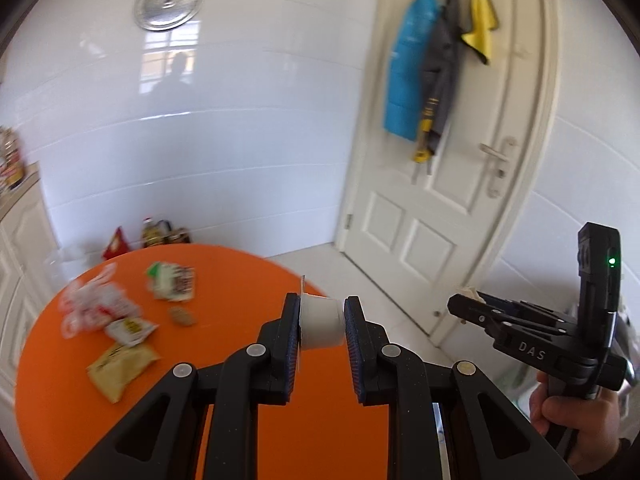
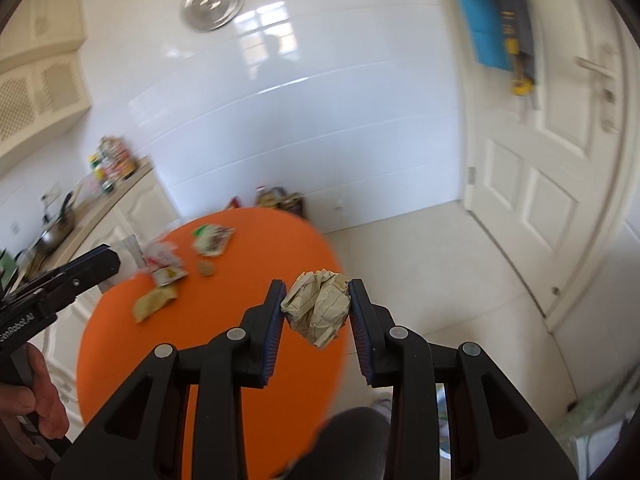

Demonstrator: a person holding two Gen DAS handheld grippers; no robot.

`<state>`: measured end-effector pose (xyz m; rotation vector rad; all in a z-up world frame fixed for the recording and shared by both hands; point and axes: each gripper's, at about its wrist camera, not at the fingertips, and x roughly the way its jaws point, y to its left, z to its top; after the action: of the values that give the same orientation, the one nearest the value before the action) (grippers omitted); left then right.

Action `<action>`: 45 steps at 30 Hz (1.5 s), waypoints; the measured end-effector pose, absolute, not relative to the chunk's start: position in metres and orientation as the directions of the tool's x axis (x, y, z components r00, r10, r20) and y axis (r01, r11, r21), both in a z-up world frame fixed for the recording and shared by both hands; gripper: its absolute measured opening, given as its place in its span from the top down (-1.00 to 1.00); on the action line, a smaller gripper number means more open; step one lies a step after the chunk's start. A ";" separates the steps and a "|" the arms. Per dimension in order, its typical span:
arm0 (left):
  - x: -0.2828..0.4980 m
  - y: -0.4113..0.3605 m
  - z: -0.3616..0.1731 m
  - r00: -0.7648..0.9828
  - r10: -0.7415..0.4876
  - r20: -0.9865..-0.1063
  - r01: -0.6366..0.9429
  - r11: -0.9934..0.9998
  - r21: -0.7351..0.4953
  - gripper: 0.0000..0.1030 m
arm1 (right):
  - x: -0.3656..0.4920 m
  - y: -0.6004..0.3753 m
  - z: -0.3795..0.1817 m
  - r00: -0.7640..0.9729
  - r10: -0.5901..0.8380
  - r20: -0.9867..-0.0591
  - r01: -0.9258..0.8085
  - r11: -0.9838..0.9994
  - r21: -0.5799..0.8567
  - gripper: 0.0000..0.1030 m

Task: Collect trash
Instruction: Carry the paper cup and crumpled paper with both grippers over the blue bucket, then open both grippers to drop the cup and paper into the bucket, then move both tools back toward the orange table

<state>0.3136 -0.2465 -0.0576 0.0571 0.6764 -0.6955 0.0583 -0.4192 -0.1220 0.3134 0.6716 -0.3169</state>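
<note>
Left tool (image 1: 322,326): jaws narrowed onto a small white cup (image 1: 321,327), held at lower centre of frame above the orange bench (image 1: 224,300).
Right tool (image 2: 316,310): jaws clamped on a crumpled paper ball (image 2: 316,307), lower centre.
Remaining wrappers (image 1: 120,344): scattered lower left on the bench.

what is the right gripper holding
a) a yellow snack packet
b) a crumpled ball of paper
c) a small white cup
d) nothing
b: in the right wrist view the right gripper has its jaws shut on a crumpled paper ball, lifted off the orange table; the white cup sits in the left gripper.
</note>
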 end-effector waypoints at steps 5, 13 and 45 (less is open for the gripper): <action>0.305 -0.316 -0.056 0.490 -0.638 -0.595 0.700 0.694 -0.169 0.65 | 0.011 -0.471 -0.123 0.704 -0.284 -0.651 0.503 0.847 0.174 0.38; 0.301 -0.429 -0.097 0.237 -0.700 -0.674 0.811 0.524 -0.260 0.65 | -0.053 -0.552 -0.164 0.577 -0.378 -0.724 0.678 0.716 0.167 0.38; 0.366 -0.629 -0.267 -0.142 -0.378 -0.915 0.758 0.552 -0.346 -0.55 | -0.084 -0.666 -0.356 0.351 -0.214 -0.912 0.872 0.428 0.235 -1.00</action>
<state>0.3656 -0.6291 -0.2674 0.3567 1.3930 -1.0202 -0.0836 -0.6659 -0.3561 0.8434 0.9484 -0.8230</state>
